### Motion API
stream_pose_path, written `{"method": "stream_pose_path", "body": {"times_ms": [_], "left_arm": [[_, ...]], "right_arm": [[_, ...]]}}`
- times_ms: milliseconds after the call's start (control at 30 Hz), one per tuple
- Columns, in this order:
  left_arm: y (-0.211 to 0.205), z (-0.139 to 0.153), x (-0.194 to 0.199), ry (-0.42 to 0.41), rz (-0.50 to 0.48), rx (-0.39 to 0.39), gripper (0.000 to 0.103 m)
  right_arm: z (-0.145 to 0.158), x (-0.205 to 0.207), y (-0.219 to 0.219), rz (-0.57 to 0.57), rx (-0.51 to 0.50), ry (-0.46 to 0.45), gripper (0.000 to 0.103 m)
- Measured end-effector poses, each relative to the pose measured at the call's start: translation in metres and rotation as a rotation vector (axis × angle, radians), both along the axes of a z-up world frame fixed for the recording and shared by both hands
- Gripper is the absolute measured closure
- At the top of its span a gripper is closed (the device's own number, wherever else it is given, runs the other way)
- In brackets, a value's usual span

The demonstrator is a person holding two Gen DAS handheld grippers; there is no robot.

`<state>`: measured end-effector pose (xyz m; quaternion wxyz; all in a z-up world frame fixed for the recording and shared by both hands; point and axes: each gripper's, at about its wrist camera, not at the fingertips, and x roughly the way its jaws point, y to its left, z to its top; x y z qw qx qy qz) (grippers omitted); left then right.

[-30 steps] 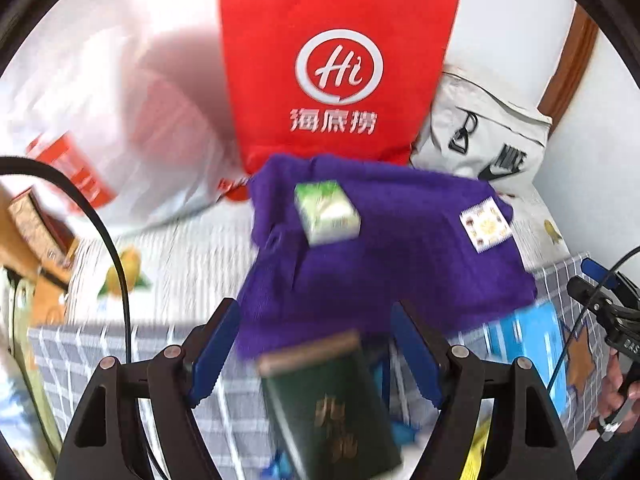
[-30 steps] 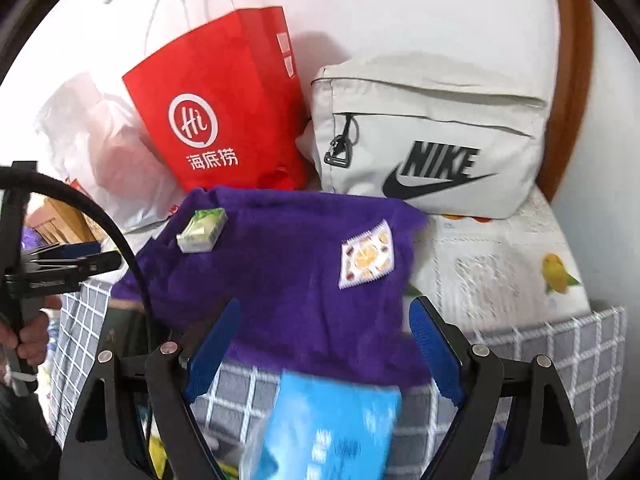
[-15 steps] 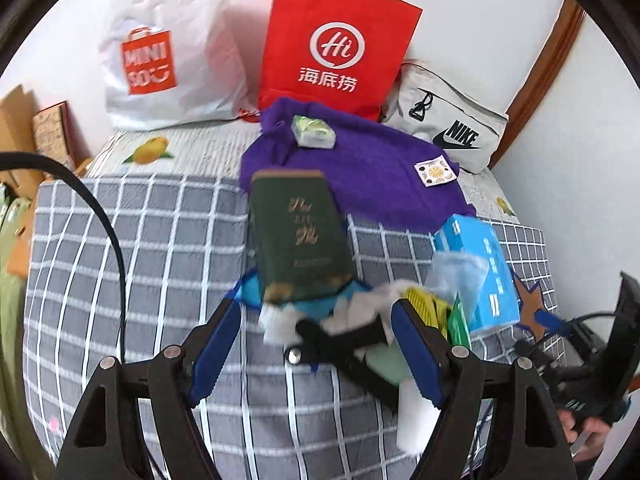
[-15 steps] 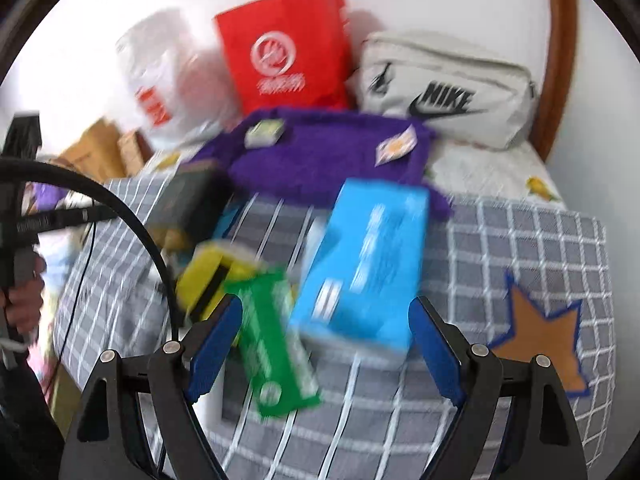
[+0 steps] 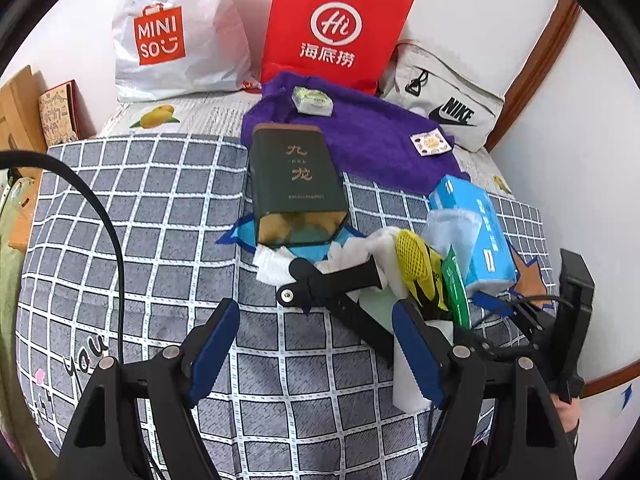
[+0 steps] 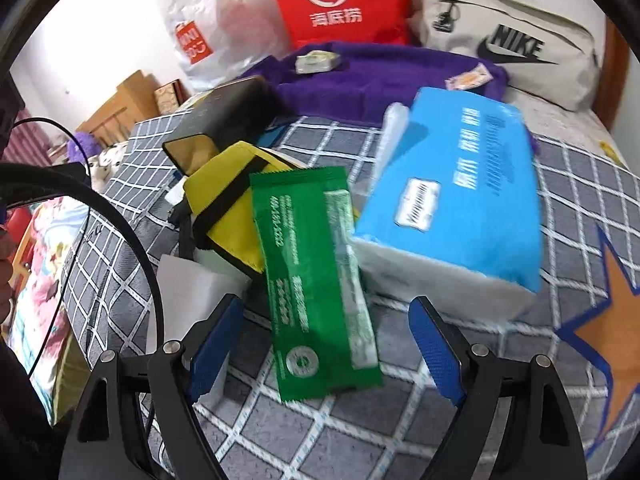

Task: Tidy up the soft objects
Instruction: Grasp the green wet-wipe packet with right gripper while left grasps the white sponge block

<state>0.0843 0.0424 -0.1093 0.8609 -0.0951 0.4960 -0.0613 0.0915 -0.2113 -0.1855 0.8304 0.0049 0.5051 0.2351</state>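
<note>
A purple towel (image 5: 360,136) lies at the back of the bed with a small green packet (image 5: 312,101) and a patterned sachet (image 5: 431,144) on it. A blue tissue pack (image 6: 460,192), a green wrapper (image 6: 316,280), a yellow pouch (image 6: 228,208) and white tissues (image 5: 276,268) lie heaped on the checked blanket (image 5: 140,216). My left gripper (image 5: 316,348) is open and empty, just short of the heap. My right gripper (image 6: 326,348) is open and empty, its fingers on either side of the green wrapper's near end, above it.
A dark green tin (image 5: 296,184) and a black hinged tool (image 5: 332,292) lie in the heap. A Miniso bag (image 5: 176,36), a red paper bag (image 5: 332,28) and a Nike pouch (image 5: 444,96) stand against the wall. Wooden furniture (image 5: 20,112) is at the left.
Both grippers have pulled back and down from the purple towel toward the heap at the bed's front. The right gripper has come close over the green wrapper. Both stayed open.
</note>
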Motion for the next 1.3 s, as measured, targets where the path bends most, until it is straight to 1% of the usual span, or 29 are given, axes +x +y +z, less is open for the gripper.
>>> {"method": "stream_pose_path", "body": {"times_ms": [100,167,233,267,367,400,567,700,733,800,867,900,933,1067,1100,1233,1300], "left_arm": [[-0.003,-0.005,0.001,0.014,-0.016,0.005,0.026],[-0.006,-0.01,0.003,0.035,-0.026,0.016,0.026],[-0.008,-0.014,0.005,0.045,-0.03,0.015,0.026],[-0.009,-0.016,0.006,0.051,-0.033,0.011,0.026],[-0.015,-0.022,0.009,0.061,-0.056,0.012,0.026],[-0.018,-0.023,0.009,0.063,-0.063,0.015,0.026],[-0.037,-0.03,0.01,0.085,-0.111,0.022,0.026],[-0.062,-0.033,0.006,0.097,-0.177,0.021,0.026],[-0.069,-0.034,0.005,0.104,-0.195,0.022,0.026],[-0.079,-0.038,0.004,0.12,-0.212,0.02,0.025],[-0.091,-0.044,0.004,0.143,-0.225,0.024,0.024],[-0.096,-0.047,0.004,0.153,-0.226,0.03,0.024],[-0.1,-0.049,0.004,0.161,-0.224,0.038,0.024],[-0.116,-0.055,0.005,0.173,-0.225,0.062,0.022],[-0.119,-0.058,0.006,0.181,-0.222,0.073,0.019],[-0.128,-0.073,0.011,0.215,-0.201,0.131,0.019],[-0.128,-0.078,0.012,0.215,-0.199,0.115,0.021]], "right_arm": [[-0.008,0.005,0.004,0.005,0.027,0.021,0.018],[-0.01,0.003,0.003,0.002,0.047,0.003,0.024],[-0.011,-0.002,0.002,0.004,0.026,-0.031,0.056],[-0.01,-0.004,0.001,0.011,0.026,-0.038,0.056],[-0.007,-0.008,-0.007,0.003,0.054,-0.02,0.064],[-0.004,-0.01,-0.01,0.002,0.064,-0.014,0.066],[0.006,-0.02,-0.02,-0.022,0.067,-0.02,0.067],[0.014,-0.029,-0.028,-0.052,0.075,-0.028,0.068],[0.016,-0.032,-0.031,-0.059,0.075,-0.027,0.071],[0.02,-0.038,-0.038,-0.075,0.056,-0.031,0.082],[0.022,-0.042,-0.045,-0.09,0.032,-0.037,0.082],[0.022,-0.042,-0.048,-0.099,0.029,-0.036,0.083],[0.021,-0.043,-0.051,-0.107,0.028,-0.033,0.091],[0.015,-0.041,-0.06,-0.131,0.044,-0.003,0.091],[0.014,-0.04,-0.06,-0.127,0.05,0.001,0.091],[0.009,-0.036,-0.057,-0.121,0.029,0.007,0.09],[0.002,-0.033,-0.055,-0.122,0.006,0.016,0.092]]}}
